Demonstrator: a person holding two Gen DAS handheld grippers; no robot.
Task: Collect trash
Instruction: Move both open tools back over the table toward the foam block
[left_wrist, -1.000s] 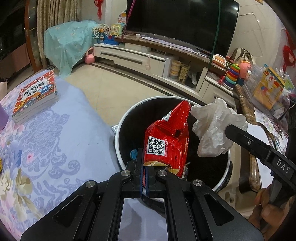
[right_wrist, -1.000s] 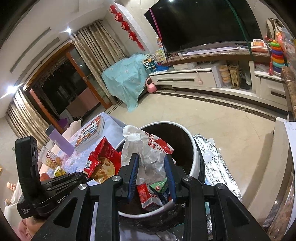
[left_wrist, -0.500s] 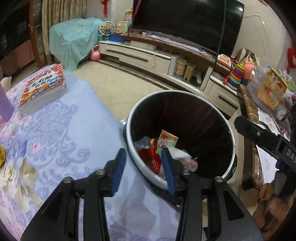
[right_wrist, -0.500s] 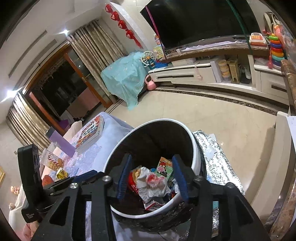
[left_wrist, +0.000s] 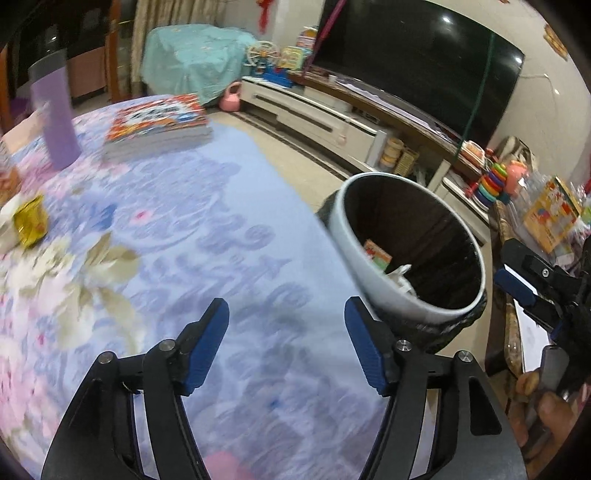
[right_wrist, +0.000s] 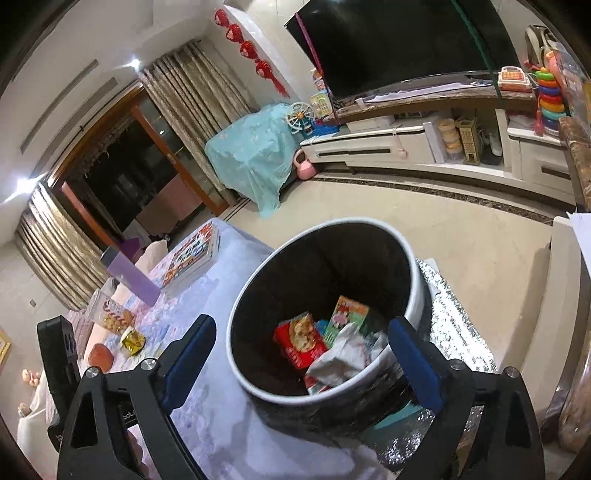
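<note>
Well, the trash bin (right_wrist: 415, 291), a round white-rimmed can lined with a black bag, stood on the floor just beside the edge of the floral tablecloth (left_wrist: 155, 236), and inside it lay a red snack packet (right_wrist: 299, 341), a green carton (right_wrist: 347, 314) and a crumpled white plastic bag (right_wrist: 343, 360), all heaped at the bottom. Over on the table, a gold wrapper (left_wrist: 30, 220) sat loose at the left edge, with a cookie pack (right_wrist: 110, 314) close by it, a purple bottle (left_wrist: 55, 110) upright and a stack of books (left_wrist: 159, 123) lying flat farther back. The left gripper (left_wrist: 286, 339) hung above the cloth, its blue-padded jaws spread wide with nothing between them, and its view was smeared with motion blur. The right gripper (right_wrist: 301, 363) was poised over the bin's near rim, tilted down toward the opening, jaws likewise gaping wide and empty, the two pads straddling the bin's mouth in that view without touching it.
</note>
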